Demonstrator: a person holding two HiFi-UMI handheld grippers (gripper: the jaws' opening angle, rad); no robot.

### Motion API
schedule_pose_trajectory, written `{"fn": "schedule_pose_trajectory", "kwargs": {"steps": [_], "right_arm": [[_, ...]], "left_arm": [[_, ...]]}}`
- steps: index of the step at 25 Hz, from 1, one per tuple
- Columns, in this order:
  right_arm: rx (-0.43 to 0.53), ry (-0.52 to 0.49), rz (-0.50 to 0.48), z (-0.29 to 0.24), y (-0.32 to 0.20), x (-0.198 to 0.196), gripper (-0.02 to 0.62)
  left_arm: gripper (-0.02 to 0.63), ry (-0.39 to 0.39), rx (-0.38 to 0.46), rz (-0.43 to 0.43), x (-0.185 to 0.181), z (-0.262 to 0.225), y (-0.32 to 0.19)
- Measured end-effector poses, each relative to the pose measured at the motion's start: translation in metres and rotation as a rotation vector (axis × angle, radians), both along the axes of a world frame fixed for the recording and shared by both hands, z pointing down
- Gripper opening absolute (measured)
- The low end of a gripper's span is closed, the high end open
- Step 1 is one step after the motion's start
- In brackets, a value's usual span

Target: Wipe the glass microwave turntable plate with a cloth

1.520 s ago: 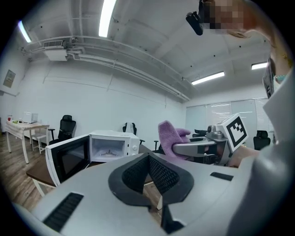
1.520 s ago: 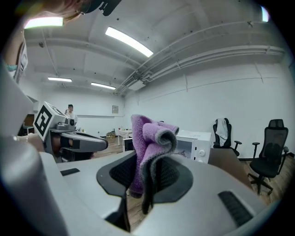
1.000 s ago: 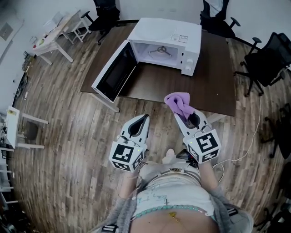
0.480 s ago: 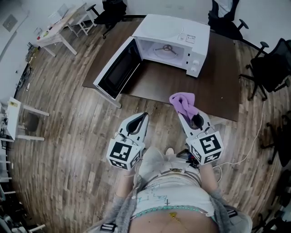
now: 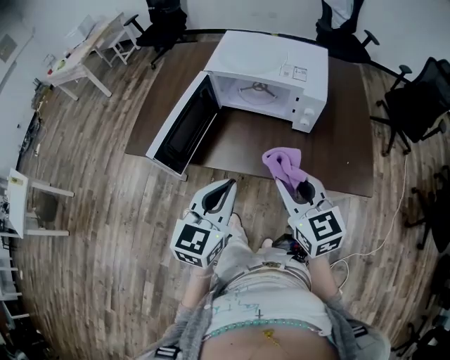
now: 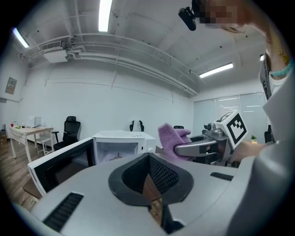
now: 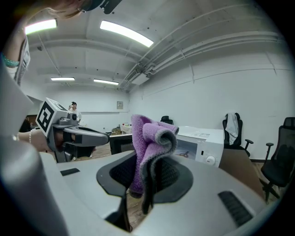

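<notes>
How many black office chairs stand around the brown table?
3 black chairs: one beyond the table's far-left corner, one beyond its far-right corner, one at its right side. A dark shape at the picture's right edge may be another.

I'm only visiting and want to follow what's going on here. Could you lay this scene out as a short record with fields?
Place: office room with a wooden floor and a dark table
Microwave: white, on the table, door swung wide open
Left gripper: jaws shut, nothing in them
Right gripper: jaws shut on a purple cloth
Turntable plate: not clearly made out inside the microwave
Wiping: not begun; both grippers are apart from the microwave
</notes>
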State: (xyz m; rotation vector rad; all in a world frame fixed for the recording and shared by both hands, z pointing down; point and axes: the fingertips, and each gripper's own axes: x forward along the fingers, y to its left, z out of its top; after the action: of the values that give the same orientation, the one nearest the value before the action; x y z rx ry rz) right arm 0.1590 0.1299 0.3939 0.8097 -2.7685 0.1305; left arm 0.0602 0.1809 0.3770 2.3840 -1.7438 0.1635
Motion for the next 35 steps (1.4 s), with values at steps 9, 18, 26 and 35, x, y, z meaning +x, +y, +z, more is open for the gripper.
{"fn": "schedule_pose_trajectory", "kwargs": {"steps": [9, 18, 26, 35], "right_arm": [[0.021, -0.022, 0.089, -0.006, -0.047, -0.063, 0.098], [0.023, -0.019, 0.145, -0.001, -0.069, -0.104, 0.099], [0.039, 0.003, 0.157, -0.007, -0.108, -0.106, 0.099], [0.057, -0.042, 0.085, -0.028, -0.174, -0.111, 0.098]], "left_arm": [[0.011, -0.005, 0.035, 0.127, -0.053, -0.012, -0.059], [0.011, -0.020, 0.047, 0.196, -0.094, -0.009, -0.088], [0.011, -0.039, 0.057, 0.171, -0.113, -0.014, -0.120], [0.011, -0.102, 0.071, 0.132, -0.108, -0.035, -0.179]]}}
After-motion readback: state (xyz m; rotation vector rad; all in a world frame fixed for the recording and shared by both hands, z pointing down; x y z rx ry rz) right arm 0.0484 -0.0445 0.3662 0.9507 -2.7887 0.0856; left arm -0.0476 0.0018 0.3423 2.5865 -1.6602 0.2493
